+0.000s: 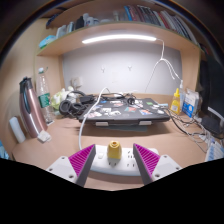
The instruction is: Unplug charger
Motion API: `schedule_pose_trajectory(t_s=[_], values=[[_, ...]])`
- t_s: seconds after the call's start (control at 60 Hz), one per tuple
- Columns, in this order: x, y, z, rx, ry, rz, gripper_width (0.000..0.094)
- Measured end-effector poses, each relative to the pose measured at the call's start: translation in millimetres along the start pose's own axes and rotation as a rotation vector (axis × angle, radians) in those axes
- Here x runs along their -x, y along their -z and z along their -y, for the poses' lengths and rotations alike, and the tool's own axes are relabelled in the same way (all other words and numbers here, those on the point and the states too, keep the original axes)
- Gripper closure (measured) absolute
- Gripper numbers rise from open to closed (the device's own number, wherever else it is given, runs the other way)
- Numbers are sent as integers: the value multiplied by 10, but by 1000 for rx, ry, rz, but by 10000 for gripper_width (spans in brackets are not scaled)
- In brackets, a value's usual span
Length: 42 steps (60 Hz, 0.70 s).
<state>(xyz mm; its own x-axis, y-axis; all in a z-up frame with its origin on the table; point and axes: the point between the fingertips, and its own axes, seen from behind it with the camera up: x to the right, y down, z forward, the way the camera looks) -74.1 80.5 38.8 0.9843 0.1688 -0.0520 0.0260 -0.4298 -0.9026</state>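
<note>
Charger (pixel 116 152), yellow, plugged upright into white power strip (pixel 112 166), standing between the two fingers of the gripper (pixel 116 160) with a gap visible on either side. Gripper spread apart, clamped on nothing, its magenta pads (pixel 84 159) flanking the yellow plug left and right. Power strip lying flat on the pale counter (pixel 60 150), running across between the fingertips and partly hidden under them. White cable (pixel 92 105) arcing up from the area just behind the charger and over toward the clutter beyond. Past the fingers, a dark flat device (pixel 125 118), possibly a laptop or printer, sitting mid-counter with papers on top. Black headphones (pixel 70 102) resting left of it, near a clear bottle (pixel 43 98) and a pale cylinder (pixel 17 127) at the far left. Yellow bottle (pixel 176 101) and blue container (pixel 189 104) standing together on the right side of the counter. Lit strip lamp (pixel 118 39) glowing under a wooden shelf (pixel 90 30) lined with books (pixel 140 13) above. White wall panel (pixel 115 68) behind the counter.
</note>
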Motion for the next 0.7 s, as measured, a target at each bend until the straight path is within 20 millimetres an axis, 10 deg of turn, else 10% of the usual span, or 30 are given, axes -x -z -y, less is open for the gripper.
schedule_pose_trajectory(t_s=[0.1, 0.2, 0.483, 0.7], values=[[-13, -154, -30, 9, 1, -28, 214], [-41, -222, -54, 3, 19, -38, 567], [20, -197, 6, -19, 19, 10, 731], [-330, 683, 1247, -315, 47, -74, 733]])
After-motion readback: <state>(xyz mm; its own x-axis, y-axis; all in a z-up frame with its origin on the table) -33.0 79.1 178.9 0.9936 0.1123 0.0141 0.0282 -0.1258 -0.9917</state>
